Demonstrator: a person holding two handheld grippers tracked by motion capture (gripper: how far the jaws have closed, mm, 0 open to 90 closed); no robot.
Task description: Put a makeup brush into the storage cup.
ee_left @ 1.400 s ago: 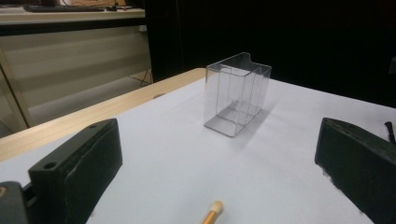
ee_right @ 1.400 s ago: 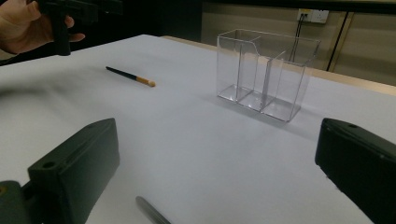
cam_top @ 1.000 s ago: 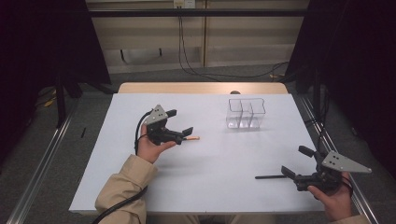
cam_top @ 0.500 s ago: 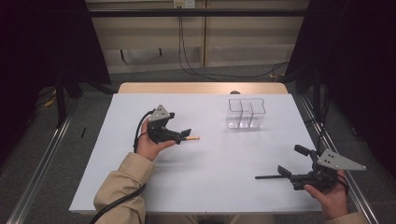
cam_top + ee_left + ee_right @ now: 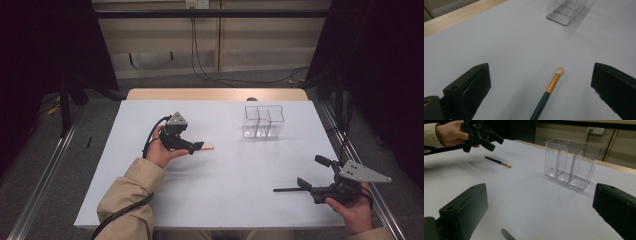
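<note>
The left gripper (image 5: 541,87) hovers with jaws spread wide on either side of a dark-handled makeup brush (image 5: 549,90) lying flat on the white table (image 5: 225,190), touching nothing. The right gripper (image 5: 541,212) is also wide apart and empty, near a dark pen (image 5: 287,189); the clear organizer (image 5: 263,121) stands well apart

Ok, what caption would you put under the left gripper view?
Open left tool hovering over a small brush on the white table.
</note>
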